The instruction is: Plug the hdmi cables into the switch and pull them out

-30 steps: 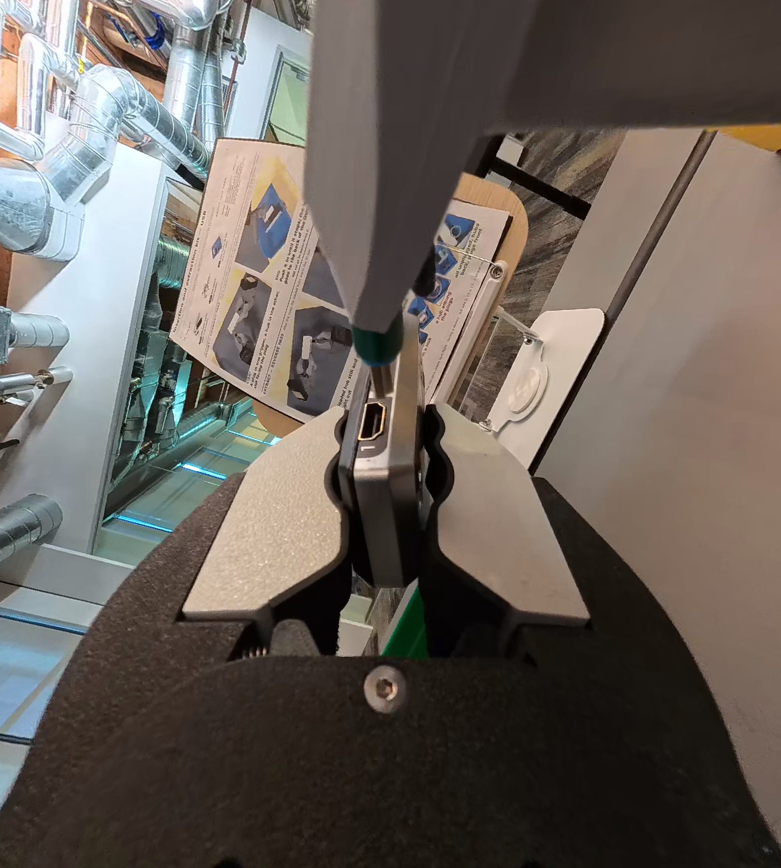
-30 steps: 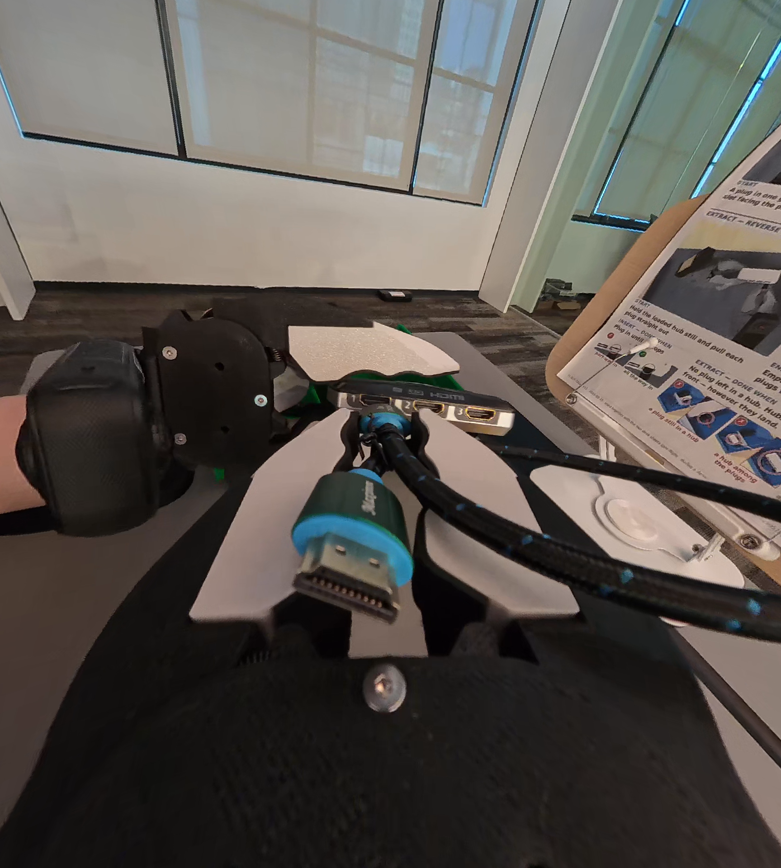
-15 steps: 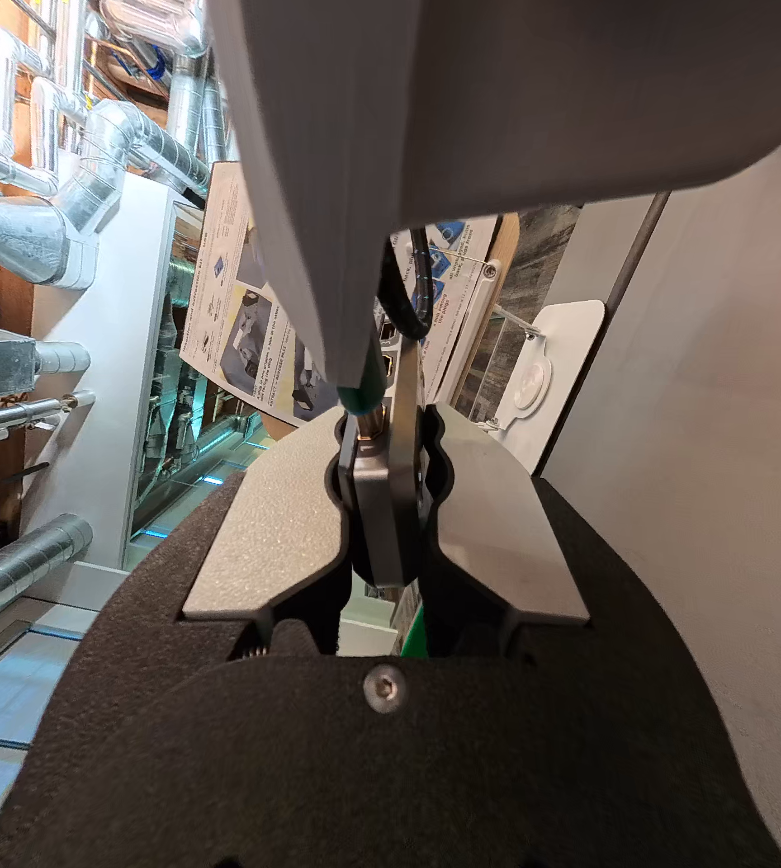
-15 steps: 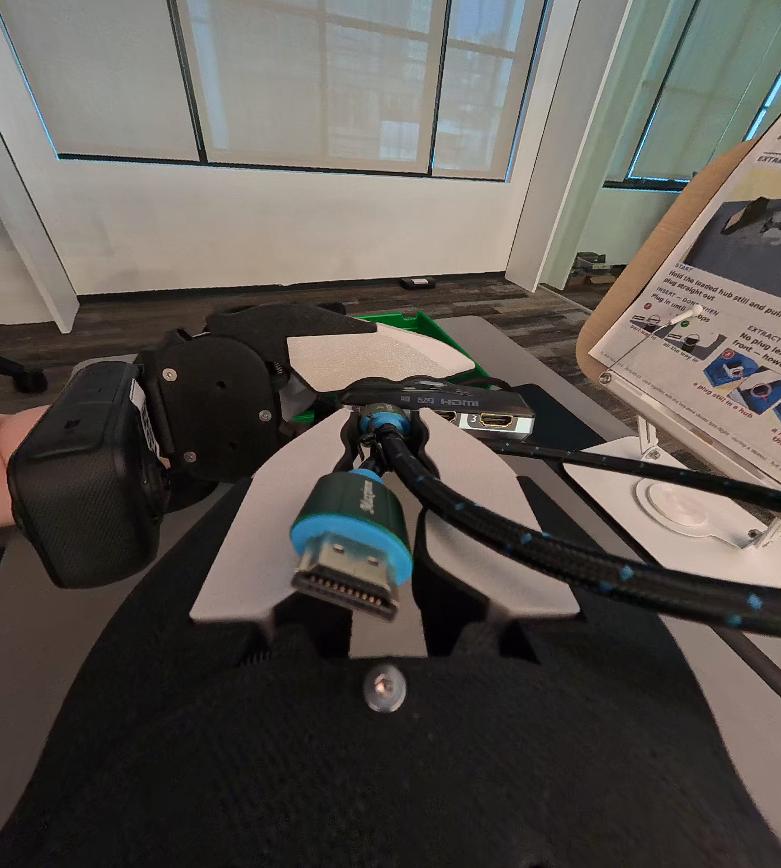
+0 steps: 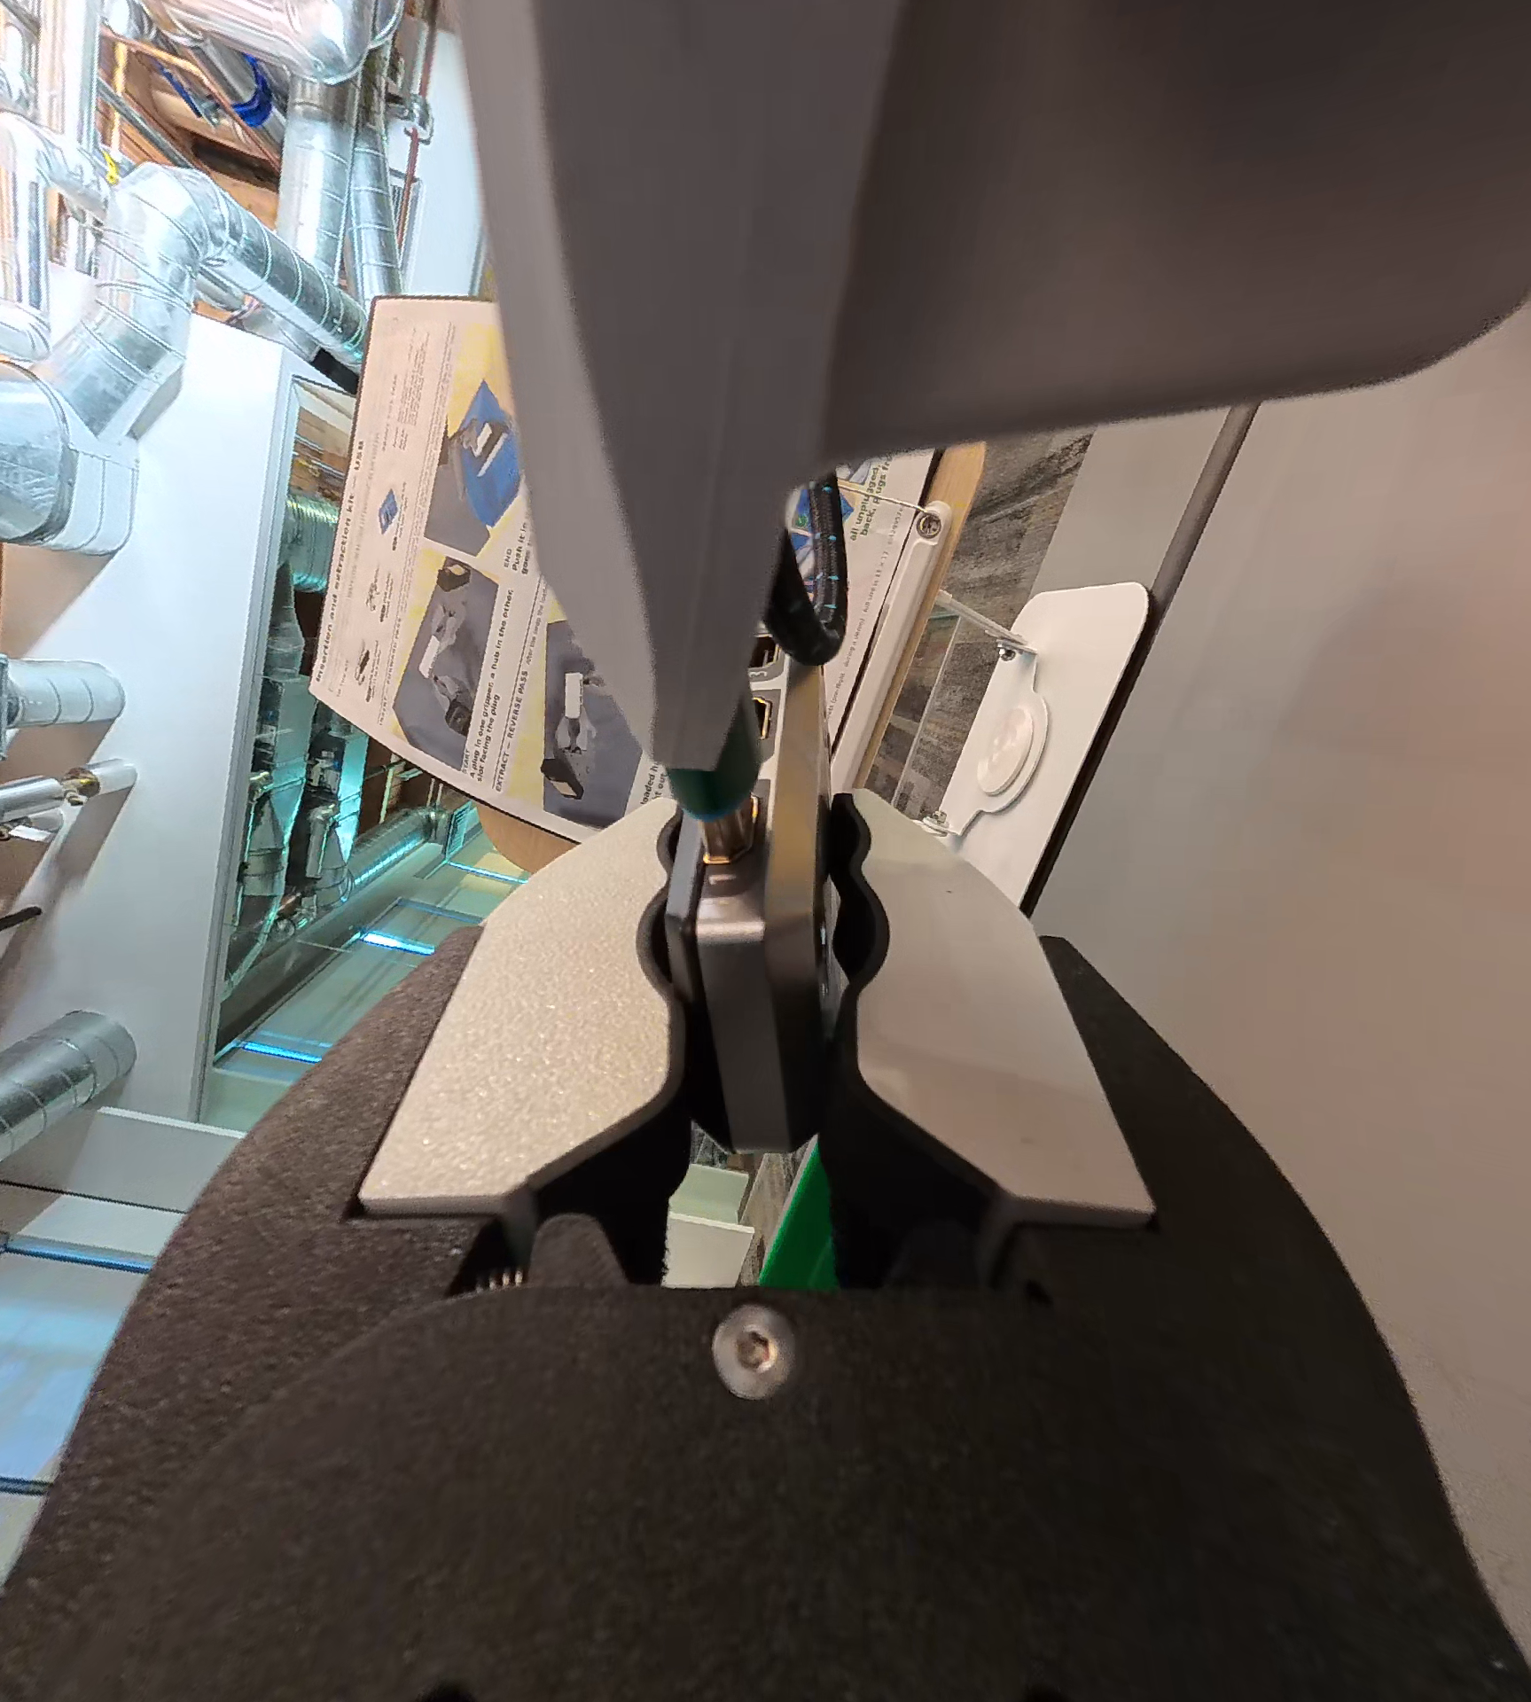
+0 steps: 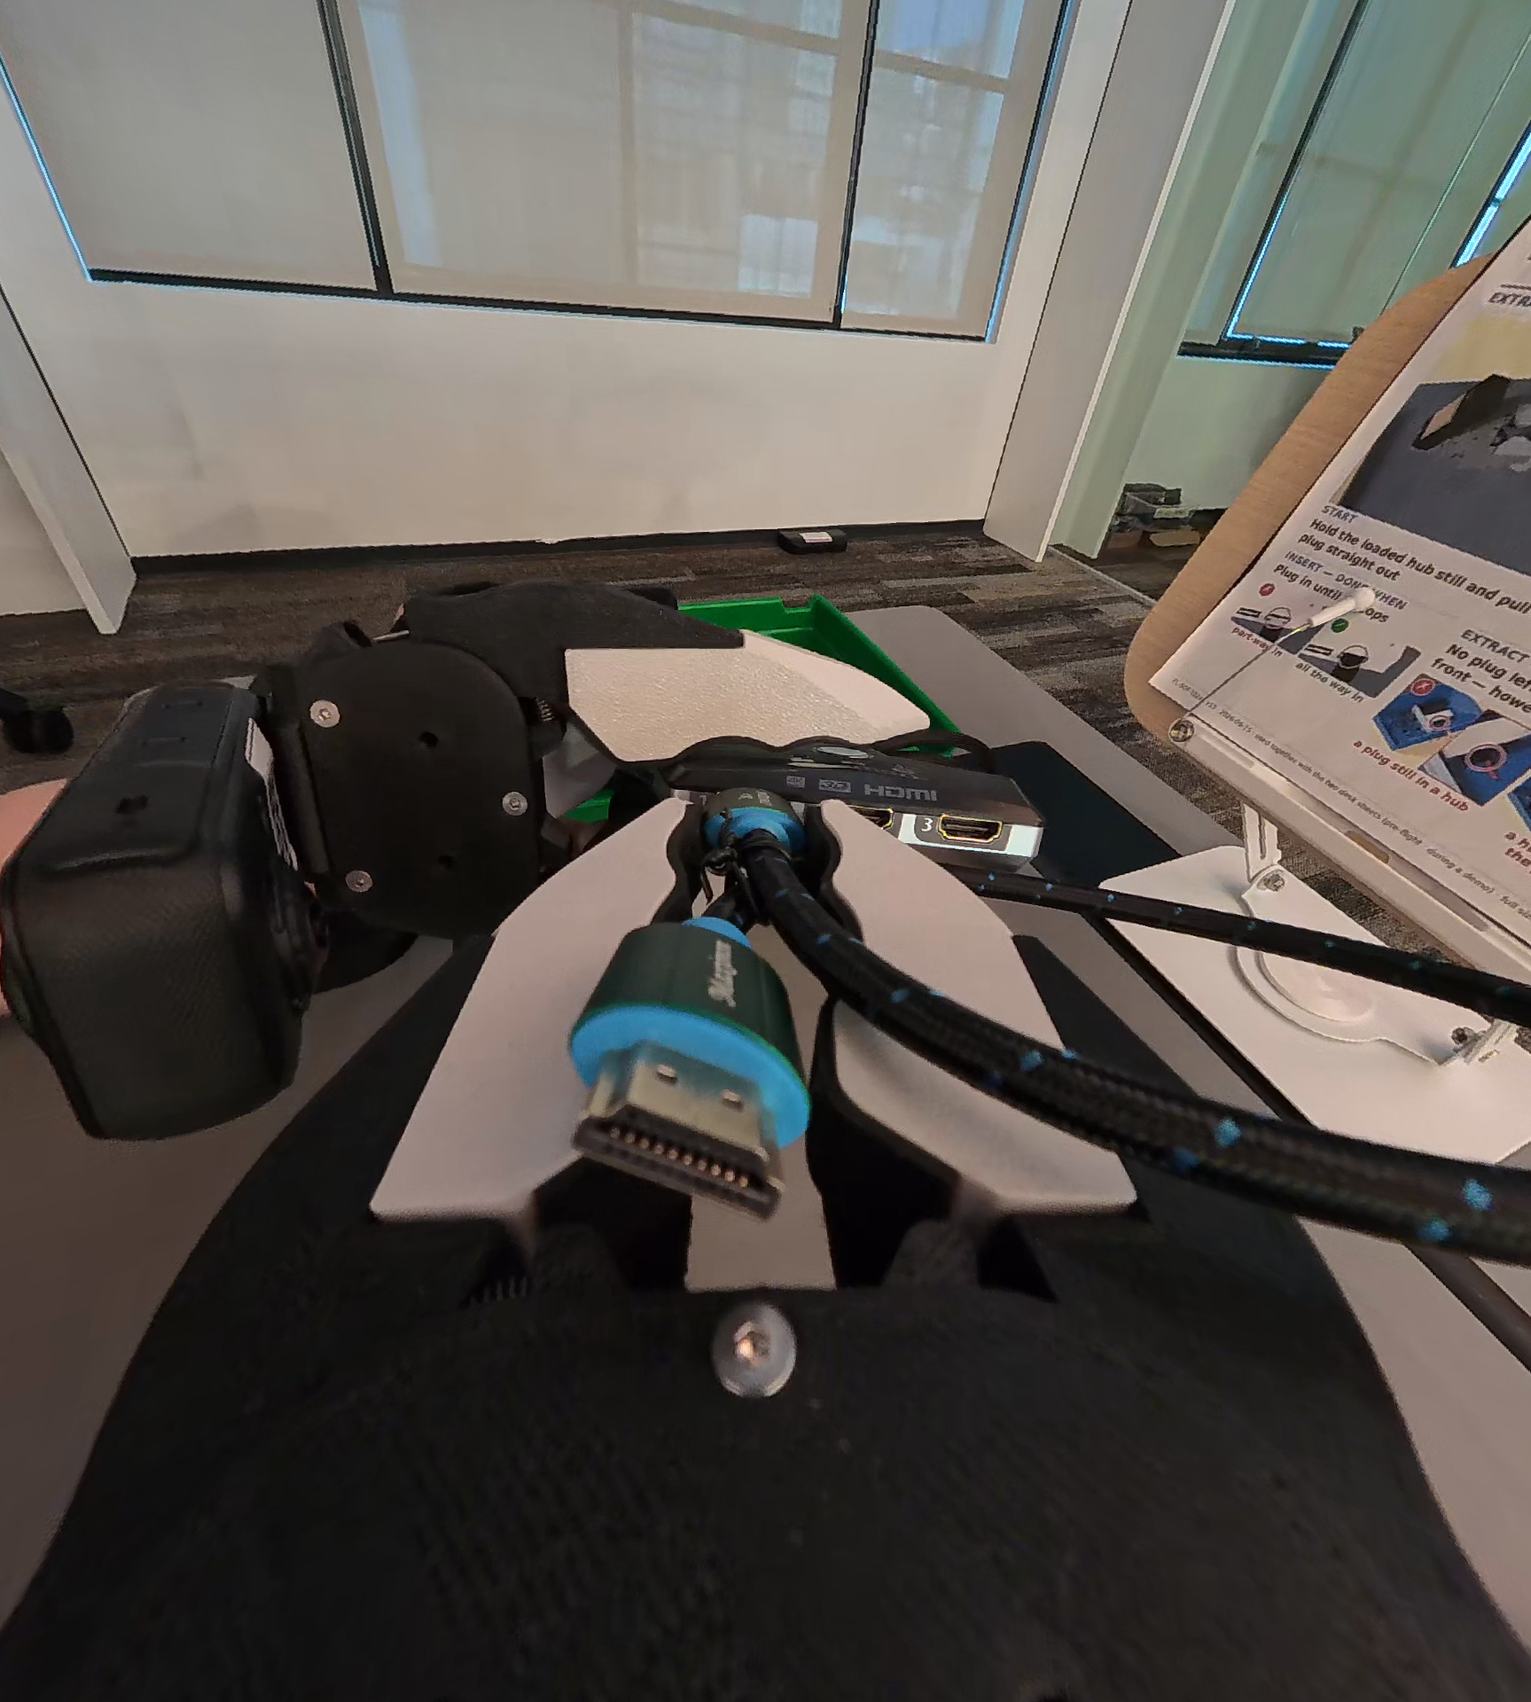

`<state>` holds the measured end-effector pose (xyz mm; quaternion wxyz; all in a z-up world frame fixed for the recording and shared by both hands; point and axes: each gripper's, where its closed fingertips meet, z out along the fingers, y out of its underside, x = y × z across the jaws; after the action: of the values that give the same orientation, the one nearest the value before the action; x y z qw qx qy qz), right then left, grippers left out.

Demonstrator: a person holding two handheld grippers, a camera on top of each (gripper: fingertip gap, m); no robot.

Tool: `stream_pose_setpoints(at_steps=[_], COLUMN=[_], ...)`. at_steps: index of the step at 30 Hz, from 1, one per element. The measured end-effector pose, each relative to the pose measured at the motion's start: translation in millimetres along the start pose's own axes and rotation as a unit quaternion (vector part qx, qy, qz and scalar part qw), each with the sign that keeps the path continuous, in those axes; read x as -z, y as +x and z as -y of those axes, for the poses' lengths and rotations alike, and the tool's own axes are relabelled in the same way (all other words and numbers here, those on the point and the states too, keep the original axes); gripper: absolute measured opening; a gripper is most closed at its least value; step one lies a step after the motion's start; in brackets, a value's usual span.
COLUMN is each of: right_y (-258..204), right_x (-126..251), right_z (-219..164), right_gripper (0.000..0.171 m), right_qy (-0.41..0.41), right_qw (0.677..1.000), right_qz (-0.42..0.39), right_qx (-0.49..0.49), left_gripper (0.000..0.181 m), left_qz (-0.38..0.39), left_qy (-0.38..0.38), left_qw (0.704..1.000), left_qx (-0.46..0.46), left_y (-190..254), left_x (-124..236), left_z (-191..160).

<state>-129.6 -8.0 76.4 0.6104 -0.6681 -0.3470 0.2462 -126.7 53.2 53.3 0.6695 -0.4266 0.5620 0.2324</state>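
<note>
HDMI switch, flat dark-grey metal box [image 5: 748,995]: pinched in our left gripper [image 5: 752,921]. Black braided cable's blue-collared plug [image 6: 748,820]: clamped by our right gripper [image 6: 748,829], part-seated; we should push straight.

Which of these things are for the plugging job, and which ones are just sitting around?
For the job:
- flat dark grey metal switch, clamped in the left gripper
- black-and-blue plug at the switch, pinched by the right gripper
- loose blue-collared plug on the black braided cable

Just sitting around:
- green plastic tray
- printed instruction sheet
- white flat stand base
</note>
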Motion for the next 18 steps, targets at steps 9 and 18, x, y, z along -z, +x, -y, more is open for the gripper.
stream_pose_setpoints(at_steps=[9,18], right_y=[-2.1,-3.3], right_x=[-0.1,-0.8], right_z=[1.0,1.7], right_gripper=[0.022,0.022], right_qy=[0.003,0.009], right_qw=[1.0,0.999], right_qz=[-0.008,-0.021], right_qx=[0.011,0.029], left_gripper=[0.028,0.028], left_qz=[0.005,0.013], left_qy=[-0.001,-0.007], left_qw=[1.0,1.0], left_qx=[-0.005,-0.009], left_y=[-1.9,-4.1], left_x=[2.1,3.3], left_z=[0.0,-1.2])
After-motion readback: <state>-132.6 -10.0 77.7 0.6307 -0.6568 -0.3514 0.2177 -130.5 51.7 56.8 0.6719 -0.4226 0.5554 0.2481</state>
